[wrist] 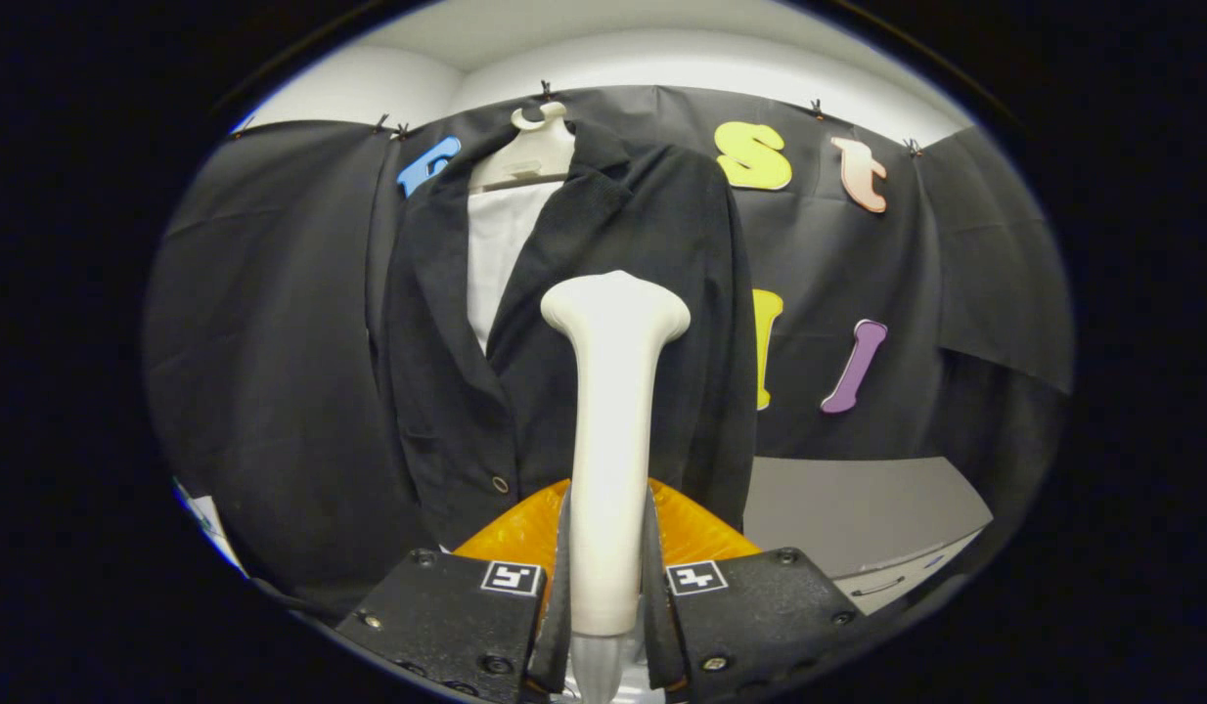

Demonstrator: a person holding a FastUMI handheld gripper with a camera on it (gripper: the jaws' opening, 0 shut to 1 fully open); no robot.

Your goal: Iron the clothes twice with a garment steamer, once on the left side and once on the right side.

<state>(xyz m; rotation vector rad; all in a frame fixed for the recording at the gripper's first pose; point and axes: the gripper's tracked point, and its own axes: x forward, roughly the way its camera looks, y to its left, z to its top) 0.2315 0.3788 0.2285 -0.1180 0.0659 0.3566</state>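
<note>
A cream garment steamer (611, 430) stands upright between my fingers, and my gripper (608, 567) is shut on its handle. Its broad head sits in front of the right front panel of a black jacket (603, 323), at about chest height. Whether the head touches the cloth I cannot tell. The jacket hangs on a pale hanger (530, 147) against the booth's black wall, open at the collar over a white shirt (501, 249). A button (501, 484) shows low on the jacket's left panel, beside the steamer's handle.
A grey cabinet top (858, 508) with a drawer front lies low to the right of the jacket. Black cloth (271, 342) hangs to the jacket's left. An orange part (511, 533) of the gripper's body shows behind the fingers.
</note>
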